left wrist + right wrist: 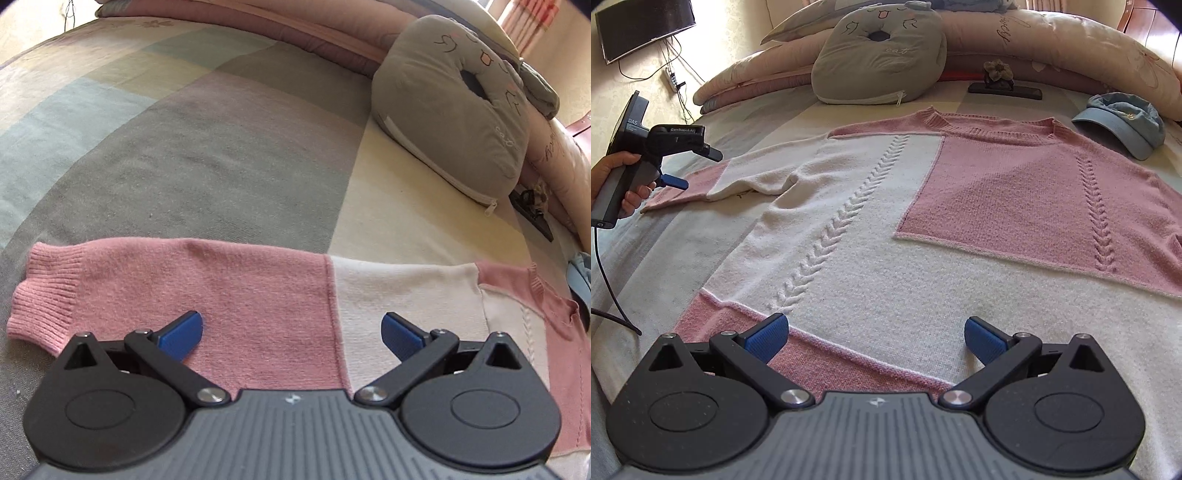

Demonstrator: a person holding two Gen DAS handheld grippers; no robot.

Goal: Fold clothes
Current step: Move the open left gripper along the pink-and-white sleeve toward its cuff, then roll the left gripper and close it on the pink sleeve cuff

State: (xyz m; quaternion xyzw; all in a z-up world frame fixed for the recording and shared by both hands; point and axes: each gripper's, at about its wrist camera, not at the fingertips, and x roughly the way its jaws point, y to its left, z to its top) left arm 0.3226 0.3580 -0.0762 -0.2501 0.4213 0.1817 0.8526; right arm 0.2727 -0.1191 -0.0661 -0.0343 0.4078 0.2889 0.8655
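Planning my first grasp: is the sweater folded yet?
Spread flat: the pink-and-white knit sweater lies open, one sleeve stretched out.

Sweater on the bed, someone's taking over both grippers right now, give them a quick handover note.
Left gripper: open, empty, over the pink sleeve near the ribbed cuff.
Right gripper: open, empty, at the sweater hem.
Sweater lies flat, front up, on the bed; grey cat pillow and blue cap sit beyond the collar.
Done: spread out.
Left: every fold; the left sleeve looks like the likely start.
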